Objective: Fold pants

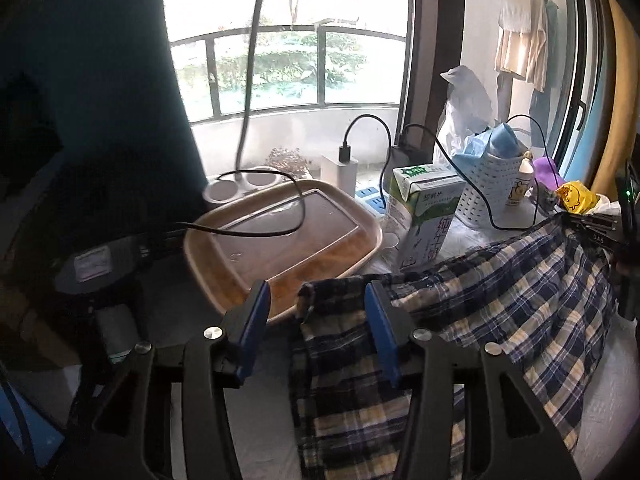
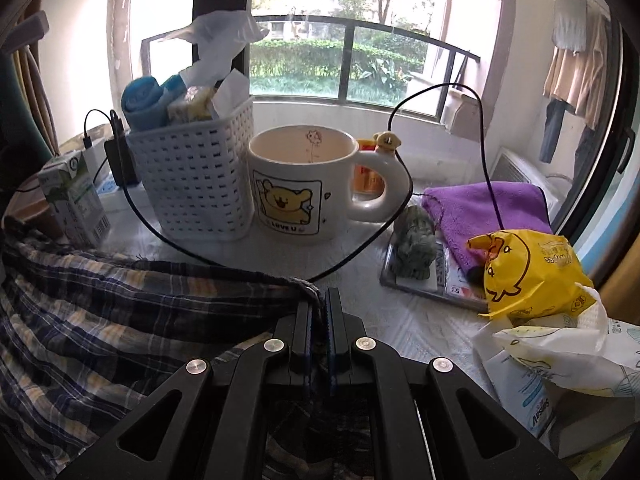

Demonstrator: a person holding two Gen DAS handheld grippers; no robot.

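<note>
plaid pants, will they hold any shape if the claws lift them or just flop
Likely floppy: the plaid pants sag in loose folds between the shut right claw and the open left claw. Probably light, since one pinched edge holds them up. Dragging them could snag the black cable or tip the milk carton.

One plaid pants (image 1: pixel 500 300), one milk carton (image 1: pixel 424 216), one mug (image 2: pixel 304 184), one white basket (image 2: pixel 196 176), two hand-held grippers.

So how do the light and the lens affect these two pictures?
Left wrist view: the bright window leaves the left side nearly black, and the open left gripper is dim. Right wrist view: even daylight, the mug sharp, the window frame bowed by the fisheye.
</note>
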